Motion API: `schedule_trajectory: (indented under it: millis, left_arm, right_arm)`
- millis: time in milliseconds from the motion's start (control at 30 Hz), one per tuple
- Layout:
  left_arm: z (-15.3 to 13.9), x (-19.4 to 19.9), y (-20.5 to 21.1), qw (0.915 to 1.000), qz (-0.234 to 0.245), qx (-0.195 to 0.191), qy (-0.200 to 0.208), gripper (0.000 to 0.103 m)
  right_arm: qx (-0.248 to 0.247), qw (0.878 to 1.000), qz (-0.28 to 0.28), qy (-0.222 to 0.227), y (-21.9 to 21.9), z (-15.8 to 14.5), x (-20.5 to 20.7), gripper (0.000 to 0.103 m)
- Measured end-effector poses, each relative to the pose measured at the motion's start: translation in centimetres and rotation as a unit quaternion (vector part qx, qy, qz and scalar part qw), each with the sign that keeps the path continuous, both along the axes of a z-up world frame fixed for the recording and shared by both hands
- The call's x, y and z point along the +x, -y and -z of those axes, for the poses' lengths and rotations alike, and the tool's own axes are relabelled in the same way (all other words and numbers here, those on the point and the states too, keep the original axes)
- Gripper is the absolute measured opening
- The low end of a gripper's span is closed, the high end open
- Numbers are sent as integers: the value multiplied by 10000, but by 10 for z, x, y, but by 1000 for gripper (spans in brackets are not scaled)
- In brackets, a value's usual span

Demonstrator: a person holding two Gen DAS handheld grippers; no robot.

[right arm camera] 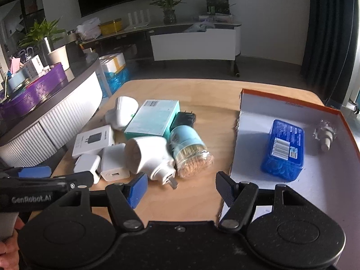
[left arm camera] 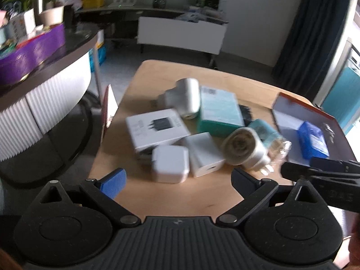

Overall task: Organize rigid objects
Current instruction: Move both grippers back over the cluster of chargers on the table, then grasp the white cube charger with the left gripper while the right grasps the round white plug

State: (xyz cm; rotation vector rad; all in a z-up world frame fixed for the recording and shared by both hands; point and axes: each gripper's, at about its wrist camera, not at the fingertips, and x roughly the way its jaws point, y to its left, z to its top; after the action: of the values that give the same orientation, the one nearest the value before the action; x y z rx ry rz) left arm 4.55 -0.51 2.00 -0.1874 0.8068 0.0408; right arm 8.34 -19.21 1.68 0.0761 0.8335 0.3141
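Note:
A pile of small items lies on the wooden table [right arm camera: 202, 99]: white chargers [left arm camera: 169, 163] [right arm camera: 114, 162], a white adapter box [left arm camera: 155, 128], a teal box [right arm camera: 153, 119], a round white plug [right arm camera: 148, 155], another white plug [right arm camera: 122, 112] and a toothpick jar [right arm camera: 191, 150]. An orange-rimmed box lid [right arm camera: 292, 108] on the right holds a blue pack [right arm camera: 283, 150] and a small clear piece [right arm camera: 325, 136]. My left gripper [left arm camera: 177, 180] is open above the table's near edge, in front of the chargers. My right gripper [right arm camera: 181, 190] is open and empty, near the round plug and the lid's edge.
A curved dark counter [right arm camera: 56, 94] with a purple box [right arm camera: 36, 94], cups and plants stands to the left. A low white cabinet [right arm camera: 193, 45] and a shelf stand at the back. Dark curtains [right arm camera: 326, 33] hang on the right.

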Motion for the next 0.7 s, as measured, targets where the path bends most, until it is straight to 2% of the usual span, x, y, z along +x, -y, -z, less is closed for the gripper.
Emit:
schedule_trajectory:
  millis: [200, 400, 533, 600, 700]
  left_arm:
    - [12, 8, -15, 9997, -237, -44, -101, 102]
    - [27, 19, -19, 9993, -308, 165, -155, 101]
    - [32, 26, -14, 9990, -131, 431, 8, 101]
    - [35, 30, -13, 9981, -69, 602, 65, 97]
    - [39, 29, -14, 9983, -58, 542, 196, 85]
  right_arm:
    - [44, 10000, -1, -52, 2, 3, 0, 81]
    - [78, 9999, -32, -68, 1, 5, 1, 81]
    - [84, 9999, -53, -111, -2, 7, 2, 81]
    - [65, 9999, -94, -108, -4, 9, 2, 81]
    - [61, 9998, -134, -115, -5, 10, 3, 81]
